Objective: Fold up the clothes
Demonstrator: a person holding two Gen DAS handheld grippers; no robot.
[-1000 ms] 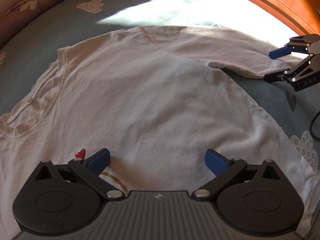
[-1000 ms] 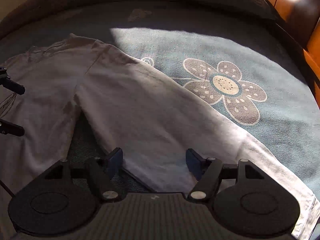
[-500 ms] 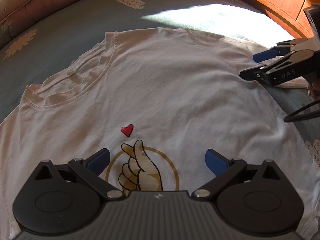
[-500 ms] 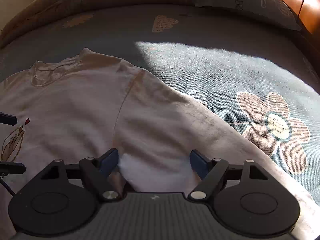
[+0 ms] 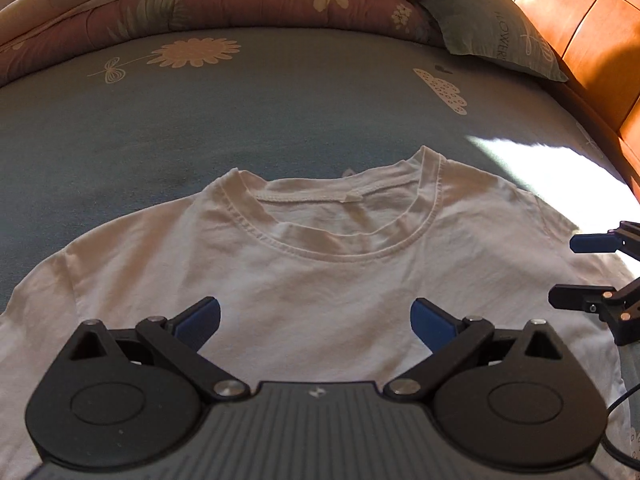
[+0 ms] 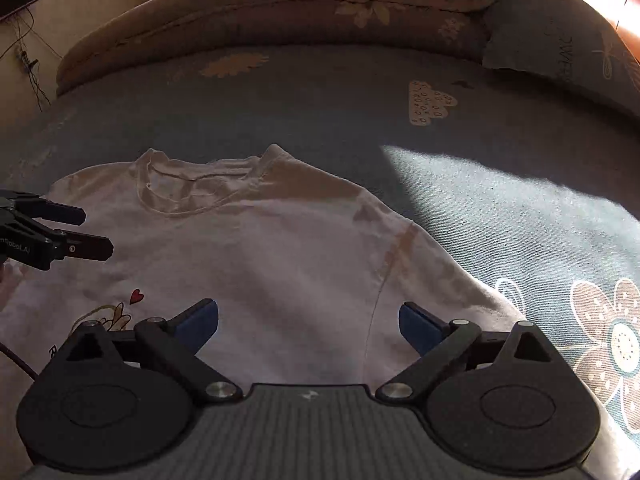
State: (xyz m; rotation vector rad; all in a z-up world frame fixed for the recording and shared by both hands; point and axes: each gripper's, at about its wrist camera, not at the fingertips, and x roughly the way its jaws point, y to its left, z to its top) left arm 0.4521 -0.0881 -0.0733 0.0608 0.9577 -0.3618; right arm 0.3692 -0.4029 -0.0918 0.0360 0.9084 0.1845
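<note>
Your left gripper [image 5: 315, 317] hangs over the chest of the white T-shirt [image 5: 320, 280] with its jaws wide and nothing between the blue pads. Your right gripper [image 6: 308, 321] is over the shirt's right shoulder and sleeve seam; its jaws have just been opening and now stand wide, with no cloth pinched between them. The T-shirt lies flat and face up on the blue bedsheet [image 5: 280, 112], collar [image 5: 340, 216] toward the far side, where the folded quilt [image 5: 200, 4] and a pillow [image 5: 496, 32] lie. A red heart print [image 6: 136, 295] shows near the left gripper.
</note>
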